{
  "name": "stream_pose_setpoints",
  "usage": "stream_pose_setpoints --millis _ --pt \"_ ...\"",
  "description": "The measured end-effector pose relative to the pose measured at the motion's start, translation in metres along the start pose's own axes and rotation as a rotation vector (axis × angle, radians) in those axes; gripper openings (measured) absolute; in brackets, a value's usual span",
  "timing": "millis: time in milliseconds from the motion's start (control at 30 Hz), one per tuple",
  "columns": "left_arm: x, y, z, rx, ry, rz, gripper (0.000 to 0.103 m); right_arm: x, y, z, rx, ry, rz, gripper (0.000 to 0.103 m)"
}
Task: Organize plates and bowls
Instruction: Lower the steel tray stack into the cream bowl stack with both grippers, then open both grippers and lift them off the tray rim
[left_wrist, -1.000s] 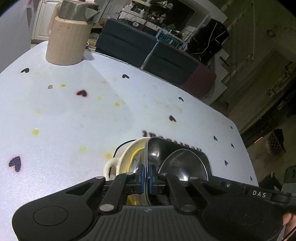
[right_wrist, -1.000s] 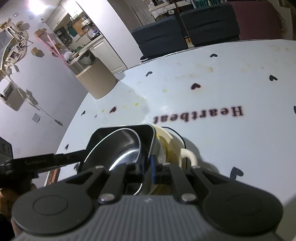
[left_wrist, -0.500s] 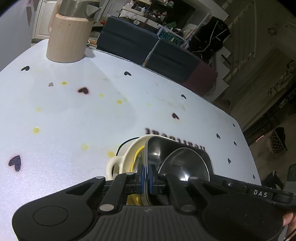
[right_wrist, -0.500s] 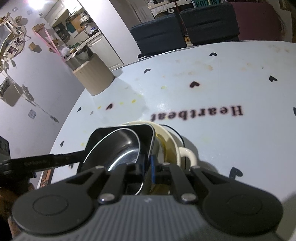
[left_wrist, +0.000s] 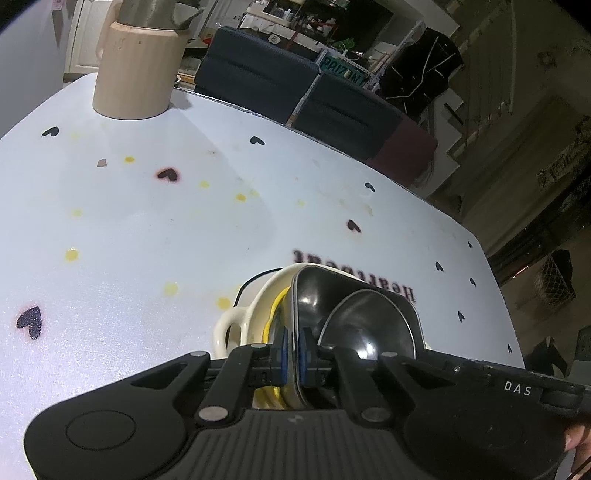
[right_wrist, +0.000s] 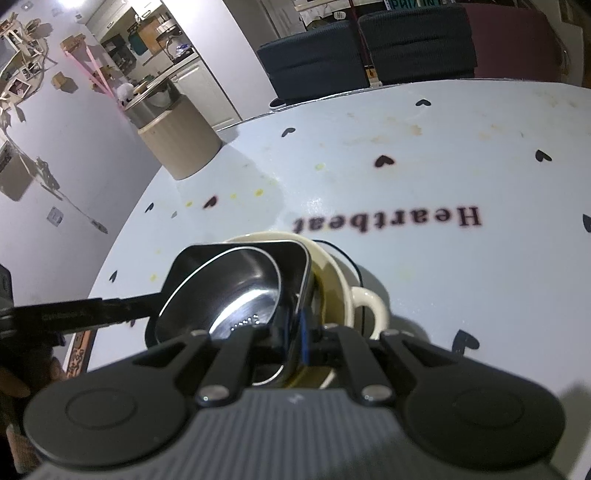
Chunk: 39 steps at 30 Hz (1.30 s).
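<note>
Left tool is pinching the steel tray's rim; right tool is clamping its opposite rim; a steel bowl is sitting inside the tray, over a cream bowl on the desk; a beige jug is standing far back.

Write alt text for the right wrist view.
The right gripper is shut on the rim of a square metal tray holding a steel bowl, above a cream handled dish. They sit on a white heart-print table lettered "Heartbeat", a beige pitcher behind.
</note>
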<state>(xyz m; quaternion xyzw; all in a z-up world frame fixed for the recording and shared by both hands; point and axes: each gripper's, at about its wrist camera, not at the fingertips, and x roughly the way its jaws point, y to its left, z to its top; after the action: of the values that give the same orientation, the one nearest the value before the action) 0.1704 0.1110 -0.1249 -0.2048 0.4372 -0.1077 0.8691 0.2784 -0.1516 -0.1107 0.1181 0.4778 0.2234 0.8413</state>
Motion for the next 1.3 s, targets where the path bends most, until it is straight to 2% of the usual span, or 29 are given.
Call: stream_pose_setpoints --millis 200,567,700,767,800,867,967,1067,1133,1267,1300 --pt "0.001 0.001 0.0 -0.003 0.008 0.014 0.013 0.0 0.0 0.0 0.002 0.0 0.001 0.008" --pt "-0.009 -0.003 -0.001 -0.004 0.008 0.046 0.015 -0.007 0.001 -0.002 -0.008 -0.019 -0.021 0.012" --pt "-0.019 -0.006 -0.002 0.004 -0.011 0.063 0.028 -0.019 0.002 -0.003 -0.035 -0.062 -0.037 0.012" --pt "-0.026 -0.009 -0.003 0.014 -0.024 0.068 0.03 -0.027 0.002 -0.003 -0.042 -0.091 -0.037 0.014" --pt "-0.03 -0.011 -0.003 0.019 -0.03 0.064 0.03 -0.031 0.001 -0.003 -0.042 -0.106 -0.04 0.017" --pt "-0.037 -0.014 -0.004 0.024 -0.044 0.059 0.035 -0.04 0.0 -0.003 -0.041 -0.14 -0.045 0.034" --pt "-0.05 -0.018 -0.002 0.022 -0.073 0.061 0.047 -0.053 0.0 -0.002 -0.059 -0.182 -0.049 0.046" --pt "-0.067 -0.025 0.0 0.018 -0.109 0.05 0.064 -0.069 0.004 -0.003 -0.085 -0.225 -0.062 0.057" --pt "-0.079 -0.032 0.0 0.04 -0.145 0.05 0.084 -0.081 0.007 -0.004 -0.108 -0.252 -0.068 0.065" --pt "-0.102 -0.045 -0.002 0.088 -0.207 0.047 0.098 -0.109 0.014 -0.009 -0.144 -0.319 -0.088 0.083" --pt "-0.107 -0.047 -0.002 0.092 -0.22 0.037 0.101 -0.115 0.014 -0.011 -0.145 -0.333 -0.093 0.085"
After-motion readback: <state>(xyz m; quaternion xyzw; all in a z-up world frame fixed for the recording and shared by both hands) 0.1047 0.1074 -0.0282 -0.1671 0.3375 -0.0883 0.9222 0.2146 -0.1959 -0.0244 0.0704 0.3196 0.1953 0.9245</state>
